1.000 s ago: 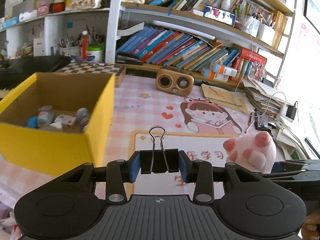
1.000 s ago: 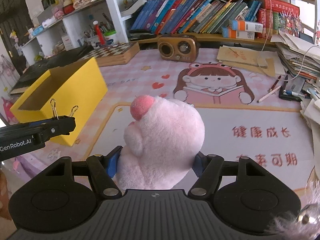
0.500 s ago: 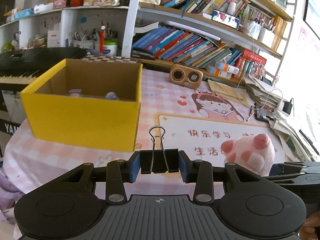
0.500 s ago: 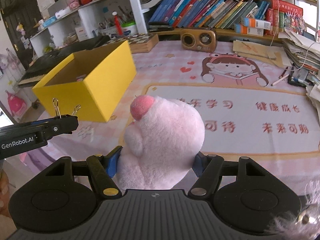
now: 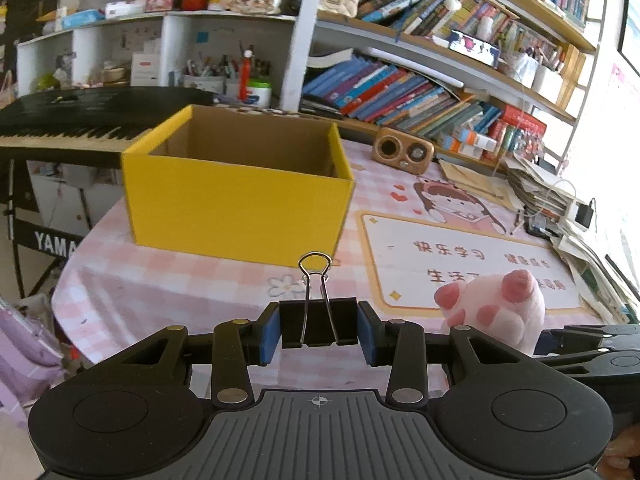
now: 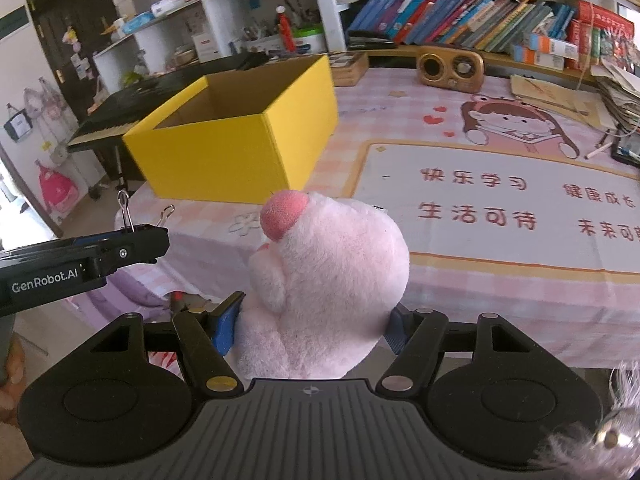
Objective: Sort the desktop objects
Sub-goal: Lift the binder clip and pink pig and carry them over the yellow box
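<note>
My left gripper [image 5: 319, 338] is shut on a black binder clip [image 5: 318, 326] with silver wire handles, held in the air in front of the table's near edge. My right gripper [image 6: 314, 326] is shut on a pink plush paw toy [image 6: 326, 276]; the toy also shows in the left wrist view [image 5: 494, 304], to the right of the clip. The left gripper with the clip shows in the right wrist view [image 6: 132, 236] at the left. An open yellow cardboard box [image 5: 236, 196] stands on the table's left part, ahead of both grippers; its inside is hidden from here.
A pink checked tablecloth with a cartoon mat [image 5: 460, 256] covers the table. A wooden speaker [image 5: 404, 154] and bookshelves stand at the back. Paper stacks [image 5: 536, 188] lie at the right. A black keyboard [image 5: 68, 120] stands left of the table.
Both grippers have pulled back from the table and lower, each still holding its object. The yellow box now looks farther away and its contents are out of sight.
</note>
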